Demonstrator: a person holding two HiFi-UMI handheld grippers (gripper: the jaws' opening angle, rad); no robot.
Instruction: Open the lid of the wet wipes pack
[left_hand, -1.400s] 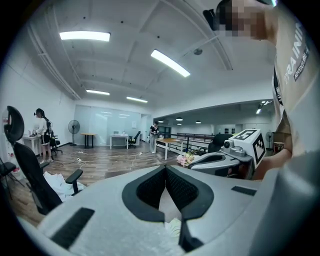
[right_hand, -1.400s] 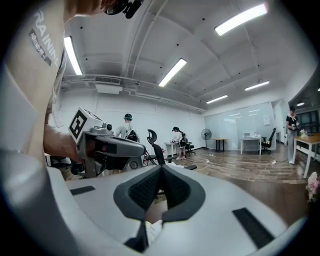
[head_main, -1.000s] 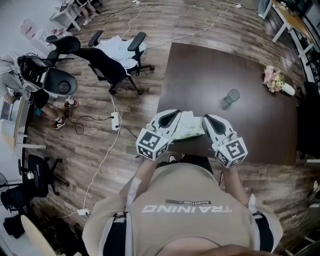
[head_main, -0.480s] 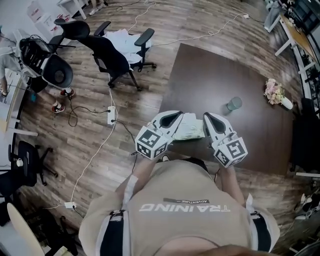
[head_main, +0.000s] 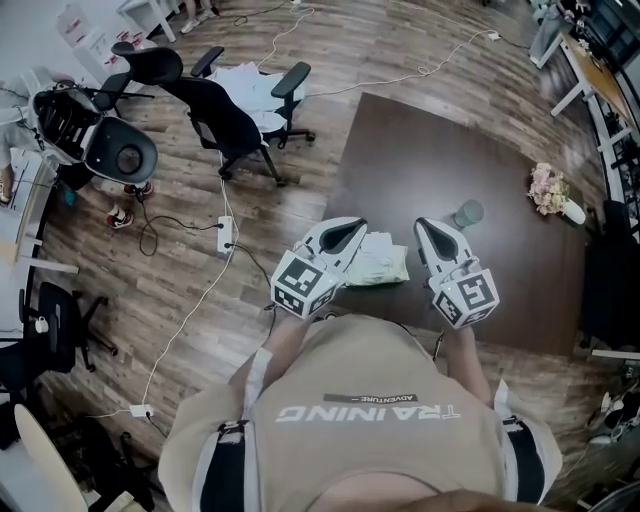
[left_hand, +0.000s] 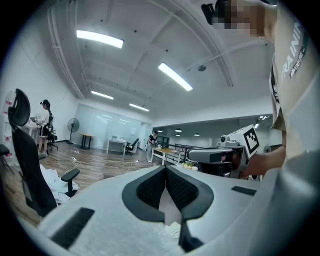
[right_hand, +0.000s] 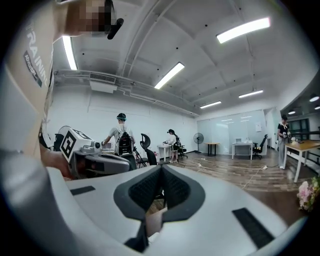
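Note:
The pale green wet wipes pack lies on the dark brown table close to its near edge. My left gripper sits at the pack's left end, jaws shut, its tips meeting. A bit of the pack shows below the jaws. Whether any of the pack is pinched is hidden. My right gripper hovers a short way right of the pack, apart from it. Its jaws are shut with nothing seen held.
A grey cup stands on the table beyond the right gripper, and a small flower bunch lies at the table's right edge. Black office chairs and a power strip with cables occupy the wooden floor to the left.
The right gripper has pulled away to the right from the pack's right end. The left gripper stays at the pack's left end.

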